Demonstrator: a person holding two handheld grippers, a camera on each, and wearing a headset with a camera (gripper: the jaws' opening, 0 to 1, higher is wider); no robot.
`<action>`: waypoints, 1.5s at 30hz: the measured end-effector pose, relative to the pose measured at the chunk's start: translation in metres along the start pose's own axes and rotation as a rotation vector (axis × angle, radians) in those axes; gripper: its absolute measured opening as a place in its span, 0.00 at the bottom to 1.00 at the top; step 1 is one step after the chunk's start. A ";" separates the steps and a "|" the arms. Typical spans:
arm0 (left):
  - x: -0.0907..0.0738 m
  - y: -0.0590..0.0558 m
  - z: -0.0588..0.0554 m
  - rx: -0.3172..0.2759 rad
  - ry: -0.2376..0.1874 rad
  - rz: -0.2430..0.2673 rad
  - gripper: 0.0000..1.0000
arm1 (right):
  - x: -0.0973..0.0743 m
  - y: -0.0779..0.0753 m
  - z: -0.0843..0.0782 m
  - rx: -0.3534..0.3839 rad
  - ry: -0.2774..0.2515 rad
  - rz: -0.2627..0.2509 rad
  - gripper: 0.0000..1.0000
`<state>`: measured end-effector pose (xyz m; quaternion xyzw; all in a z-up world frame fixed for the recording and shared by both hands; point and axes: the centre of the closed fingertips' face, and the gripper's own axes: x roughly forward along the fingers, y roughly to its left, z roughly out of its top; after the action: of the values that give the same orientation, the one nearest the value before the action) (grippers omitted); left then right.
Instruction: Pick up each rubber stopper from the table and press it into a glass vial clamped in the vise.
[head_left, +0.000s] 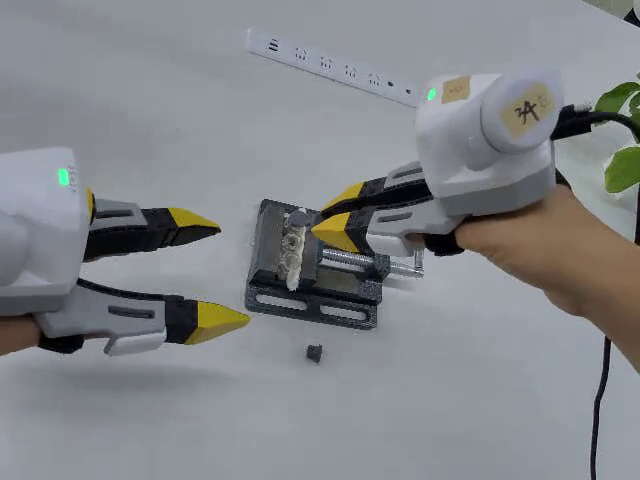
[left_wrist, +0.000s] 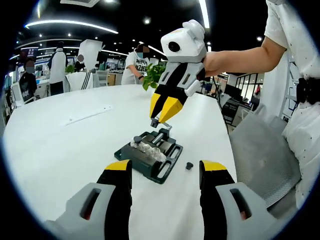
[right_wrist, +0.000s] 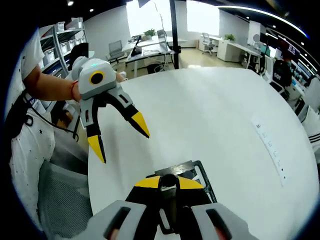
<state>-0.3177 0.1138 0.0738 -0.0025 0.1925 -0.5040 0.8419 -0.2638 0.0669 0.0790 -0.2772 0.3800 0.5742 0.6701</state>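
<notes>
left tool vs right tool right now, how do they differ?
The left tool is open and empty; the right tool is shut on a dark stopper. The left tool hovers over bare table beside the vise; the right tool is above the vise. Both have yellow tips and white bodies.

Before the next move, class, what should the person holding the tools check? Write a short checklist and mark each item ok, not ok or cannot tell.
1. Right hand-held gripper shut on the held stopper: ok.
2. Held stopper lined up over an open vial: cannot tell.
3. Vials held in the vise: ok.
4. Left hand-held gripper open and apart from the vise: ok.
5. Spare stopper lying on the table beside the vise: ok.
</notes>
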 end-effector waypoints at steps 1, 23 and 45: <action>-0.001 0.001 -0.001 0.000 0.000 0.002 0.54 | 0.001 -0.001 -0.001 -0.012 0.014 -0.002 0.06; -0.004 0.013 -0.011 0.016 -0.028 0.040 0.73 | 0.031 -0.008 -0.019 -0.122 0.209 0.003 0.06; -0.001 0.012 -0.016 0.006 -0.048 0.031 0.73 | 0.042 -0.011 -0.023 -0.188 0.286 0.014 0.05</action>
<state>-0.3132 0.1239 0.0575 -0.0092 0.1710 -0.4912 0.8541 -0.2549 0.0694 0.0305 -0.4149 0.4181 0.5667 0.5761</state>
